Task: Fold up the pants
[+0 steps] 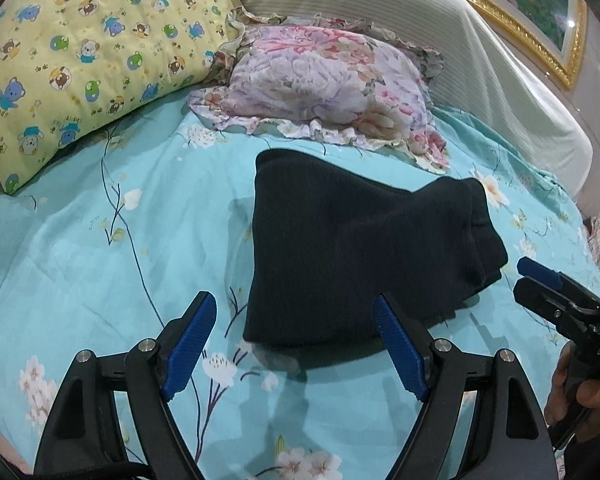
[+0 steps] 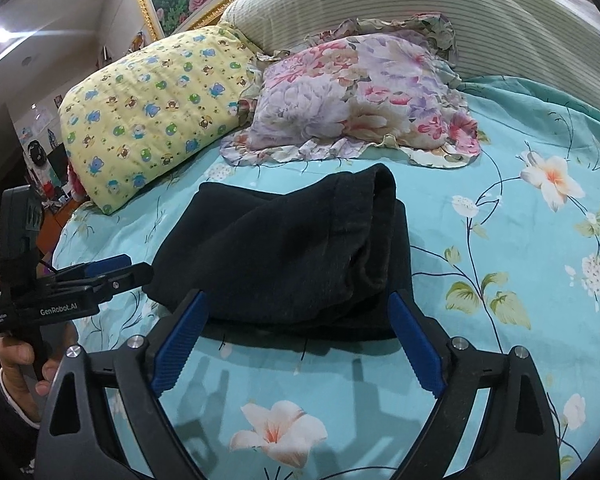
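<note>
Left claw (image 1: 296,344) spread wide, empty, above bed (image 1: 100,240); right claw (image 2: 298,344) spread too, nothing pinched. Pants (image 2: 284,248) lie just ahead, on bed middle, folded into compact stack, top layer slightly skewed. Fold seems finished; next maybe only press flat, square edges. Pants dark, soft ribbed knit; cover turquoise, floral cotton; two pillows (image 1: 100,40) behind.
</note>
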Demonstrator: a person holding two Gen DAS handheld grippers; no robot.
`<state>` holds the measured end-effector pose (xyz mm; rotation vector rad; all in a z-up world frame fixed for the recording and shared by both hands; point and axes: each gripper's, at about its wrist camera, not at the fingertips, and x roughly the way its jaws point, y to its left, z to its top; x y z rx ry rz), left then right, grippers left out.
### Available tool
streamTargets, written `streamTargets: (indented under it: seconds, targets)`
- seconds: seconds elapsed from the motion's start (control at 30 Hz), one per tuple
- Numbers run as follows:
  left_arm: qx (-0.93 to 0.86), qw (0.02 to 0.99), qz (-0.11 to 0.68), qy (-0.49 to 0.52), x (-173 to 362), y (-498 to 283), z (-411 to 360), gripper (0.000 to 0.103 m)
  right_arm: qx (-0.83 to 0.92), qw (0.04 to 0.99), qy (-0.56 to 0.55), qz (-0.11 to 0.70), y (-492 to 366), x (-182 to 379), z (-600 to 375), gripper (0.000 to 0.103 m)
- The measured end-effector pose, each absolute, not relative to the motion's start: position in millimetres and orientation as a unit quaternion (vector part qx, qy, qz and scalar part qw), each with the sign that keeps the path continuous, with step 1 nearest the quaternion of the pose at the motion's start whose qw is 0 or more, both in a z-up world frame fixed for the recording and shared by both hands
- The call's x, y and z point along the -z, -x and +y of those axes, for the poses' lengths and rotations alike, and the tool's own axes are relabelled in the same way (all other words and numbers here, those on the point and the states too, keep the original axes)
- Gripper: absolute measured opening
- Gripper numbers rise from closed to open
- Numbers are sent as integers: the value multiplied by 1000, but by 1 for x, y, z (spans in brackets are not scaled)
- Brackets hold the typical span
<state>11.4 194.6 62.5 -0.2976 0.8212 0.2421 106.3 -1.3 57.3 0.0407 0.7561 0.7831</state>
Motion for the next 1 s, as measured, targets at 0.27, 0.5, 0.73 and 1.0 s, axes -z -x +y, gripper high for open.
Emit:
streamTargets:
  seconds: [0.27, 0.5, 0.73, 1.0]
  targets:
    - [-136, 899, 394, 135, -60, -1, 188, 83, -373, 864, 6, 339, -89, -55, 0, 97]
    - [-153, 891, 409, 123, -51, 3, 181, 84, -372, 862, 23, 343, -79, -44, 7, 97]
    - [-164, 889, 411, 113, -45, 4, 172, 85, -370, 867, 26, 332, -76, -40, 6, 97]
    - [-171, 890, 412, 93, -37, 2, 162, 85, -364, 873, 21, 324, -75, -34, 6, 97]
